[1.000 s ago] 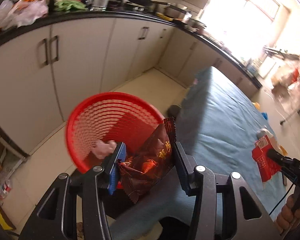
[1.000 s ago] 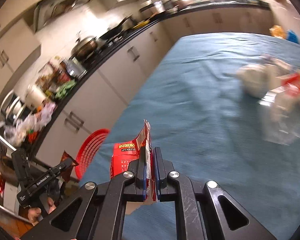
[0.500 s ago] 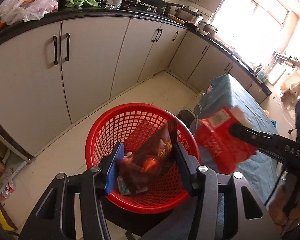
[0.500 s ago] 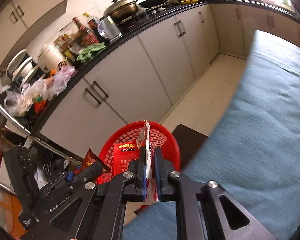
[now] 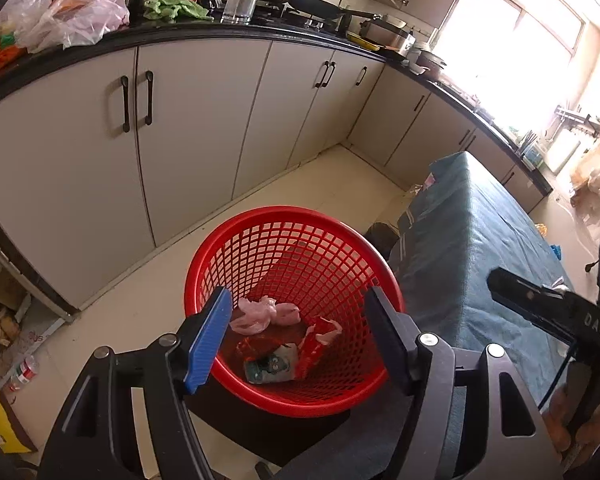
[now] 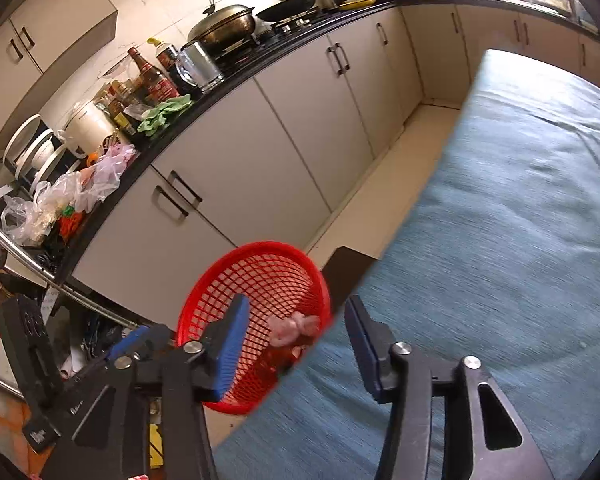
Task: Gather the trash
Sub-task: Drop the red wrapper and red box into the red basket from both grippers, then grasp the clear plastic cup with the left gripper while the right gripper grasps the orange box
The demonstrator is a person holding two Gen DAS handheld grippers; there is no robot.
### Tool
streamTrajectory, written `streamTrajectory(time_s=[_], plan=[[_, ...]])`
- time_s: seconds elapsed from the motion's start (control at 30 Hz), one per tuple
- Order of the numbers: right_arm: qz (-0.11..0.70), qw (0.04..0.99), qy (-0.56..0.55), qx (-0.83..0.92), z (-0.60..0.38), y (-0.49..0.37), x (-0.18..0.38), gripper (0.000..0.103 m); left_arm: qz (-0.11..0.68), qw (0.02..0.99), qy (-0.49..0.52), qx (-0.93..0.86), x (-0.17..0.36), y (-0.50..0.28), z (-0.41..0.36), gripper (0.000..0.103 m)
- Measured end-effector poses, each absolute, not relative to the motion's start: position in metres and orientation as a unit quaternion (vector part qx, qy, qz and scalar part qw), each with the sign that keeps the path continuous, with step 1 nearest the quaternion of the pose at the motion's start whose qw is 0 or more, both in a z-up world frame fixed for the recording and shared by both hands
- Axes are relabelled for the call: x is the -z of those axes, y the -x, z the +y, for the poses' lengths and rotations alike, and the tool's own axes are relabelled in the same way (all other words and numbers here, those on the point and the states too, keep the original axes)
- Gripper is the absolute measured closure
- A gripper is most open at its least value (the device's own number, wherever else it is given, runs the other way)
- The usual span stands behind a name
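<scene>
Two pairs of jaws stand spread and empty over one red basket. Furthest left in the left wrist view, the kitchen cabinets run along the floor. Next comes the left gripper, whose jaws have just been opening; nothing sits between them. The trash lies below, at the bottom of the basket: a pink plastic bag, a red wrapper and a greenish packet. To the right stands the table under its blue cloth, and over it the right gripper, its jaws also just opened and bare, with the basket rim showing between them.

Judging from this, both drops have landed. The risk now lies in the pull-back: the basket appears to perch on a dark stool tight against the table edge, so a jaw clipping the rim could tip it and spill the collected pieces onto the floor. The light wrappers would scatter easily.
</scene>
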State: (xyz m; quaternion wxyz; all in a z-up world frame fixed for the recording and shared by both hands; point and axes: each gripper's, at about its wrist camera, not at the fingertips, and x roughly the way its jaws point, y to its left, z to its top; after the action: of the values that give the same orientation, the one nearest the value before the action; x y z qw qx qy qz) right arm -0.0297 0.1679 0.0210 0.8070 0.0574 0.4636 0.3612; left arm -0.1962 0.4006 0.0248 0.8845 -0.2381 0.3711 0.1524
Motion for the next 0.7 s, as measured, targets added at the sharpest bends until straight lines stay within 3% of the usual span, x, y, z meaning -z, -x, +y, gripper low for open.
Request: streamTrajectory(time_s=[0.7], plan=[[0.439, 0.846, -0.11, -0.281, 0.0, 0.064, -0.03, 0.033, 0.379, 0.907, 0.164, -0.084, -0.064, 0.18, 0.286, 0.03]])
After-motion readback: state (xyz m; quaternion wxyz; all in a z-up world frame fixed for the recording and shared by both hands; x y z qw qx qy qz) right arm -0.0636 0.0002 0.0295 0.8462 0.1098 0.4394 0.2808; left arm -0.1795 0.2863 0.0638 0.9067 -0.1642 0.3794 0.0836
